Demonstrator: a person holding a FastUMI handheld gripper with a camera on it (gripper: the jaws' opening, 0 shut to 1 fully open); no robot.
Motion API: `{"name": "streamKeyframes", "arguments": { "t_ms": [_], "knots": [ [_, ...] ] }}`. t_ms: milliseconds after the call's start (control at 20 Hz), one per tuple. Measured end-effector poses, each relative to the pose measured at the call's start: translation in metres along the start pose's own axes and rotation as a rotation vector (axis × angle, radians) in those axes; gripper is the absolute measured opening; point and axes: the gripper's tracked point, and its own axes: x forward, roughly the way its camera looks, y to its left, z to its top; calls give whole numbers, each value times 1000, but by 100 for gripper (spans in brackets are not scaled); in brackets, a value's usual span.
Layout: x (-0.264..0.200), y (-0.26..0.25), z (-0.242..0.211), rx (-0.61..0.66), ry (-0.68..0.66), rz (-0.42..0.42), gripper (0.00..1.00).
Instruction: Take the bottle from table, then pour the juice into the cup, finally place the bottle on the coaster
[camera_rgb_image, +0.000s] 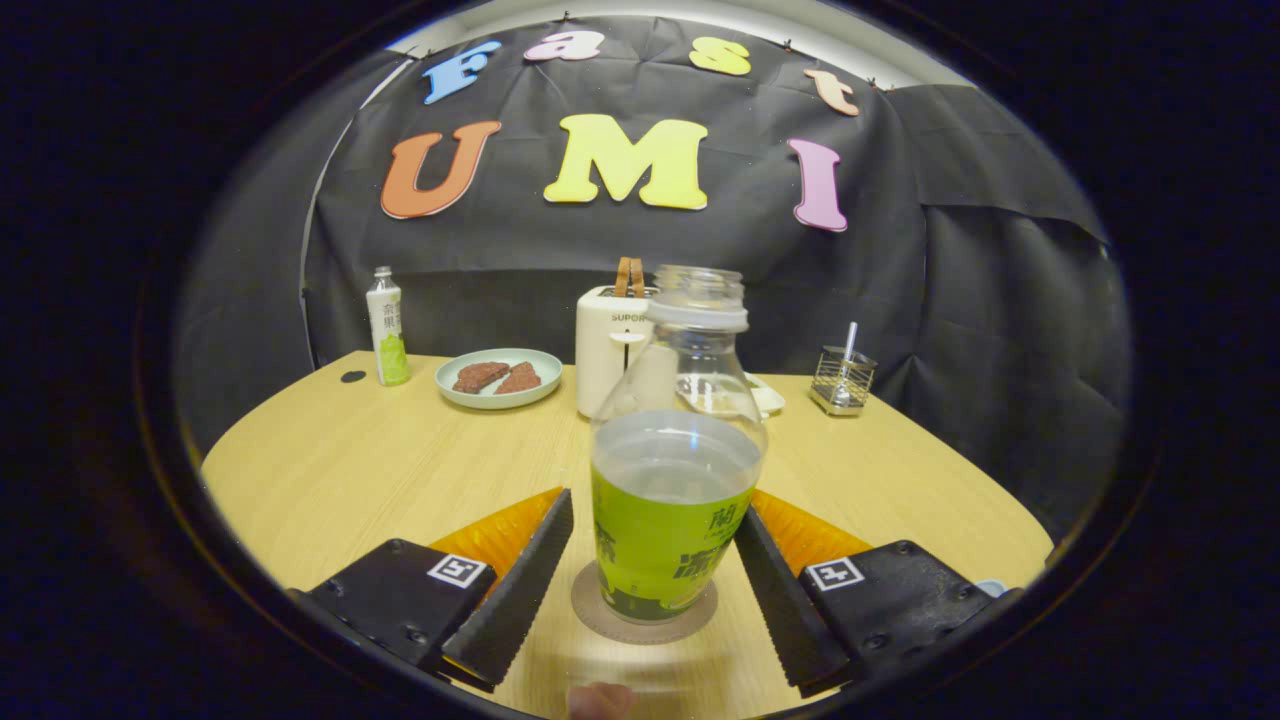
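Between the fingers (655, 575), spread wide and clear of it on both sides, the open bottle (675, 480) stands upright on the round coaster (642, 610) on the wooden tabletop (350, 480).

Black tool (650, 570) with ribbed fingers (515, 590), orange backing, square markers.

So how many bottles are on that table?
2: an open bottle on the coaster between the open gripper fingers, and a capped one far back beside the plate.
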Motion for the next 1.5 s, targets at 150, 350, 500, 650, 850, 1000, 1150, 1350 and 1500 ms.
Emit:
{"name": "streamKeyframes", "arguments": {
  "t_ms": [150,350,500,650,850,1000,1150,1350,1500],
  "knots": [
    [-14,1,5,9,-24,20,100],
    [-44,1,11,10,-73,38,100],
    [-79,-2,22,0,-129,40,100],
    [-117,-11,36,-8,-194,30,100],
    [-166,-20,53,29,-269,38,100],
    [-194,-26,57,81,-317,51,100],
    [-214,-30,46,83,-318,46,100],
    [-238,-32,37,82,-354,39,100],
    [-248,-32,26,72,-368,46,100]
  ]
}}
